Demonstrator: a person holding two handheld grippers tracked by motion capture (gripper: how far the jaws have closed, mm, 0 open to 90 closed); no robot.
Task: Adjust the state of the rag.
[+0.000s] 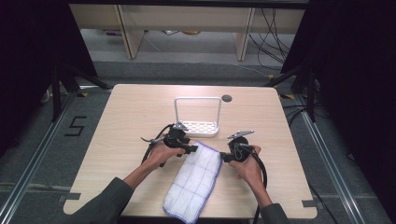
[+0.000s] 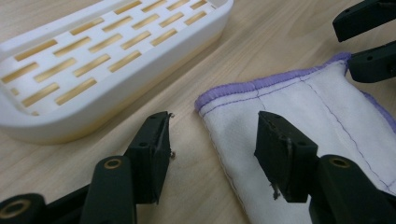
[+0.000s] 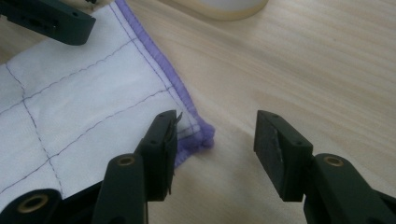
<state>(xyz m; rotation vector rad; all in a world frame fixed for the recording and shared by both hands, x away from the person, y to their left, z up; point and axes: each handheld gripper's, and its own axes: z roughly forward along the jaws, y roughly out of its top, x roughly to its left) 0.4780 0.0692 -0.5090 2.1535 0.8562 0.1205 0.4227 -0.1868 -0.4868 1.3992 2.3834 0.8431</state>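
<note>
A person seated at a light wooden table works two hand-held grippers at the far end of a white cloth with purple stitched edging, which lies flat and slanted across the near middle of the tabletop. From the high view, the left gripper sits at the cloth's far left corner and the right gripper at its far right corner, with a white slotted rack and its upright wire frame standing just beyond them. The left gripper view brings detail the overhead angle cannot: its jaws stand spread, straddling the cloth's corner, one jaw over bare wood and the other over the fabric, nothing pinched between them; the rack's slotted base lies just beside, and the other gripper's jaws show at the top right. The right gripper view shows its own jaws also spread, the purple-hemmed corner lying between them, close by the left-hand jaw, with no grip on it.
</note>
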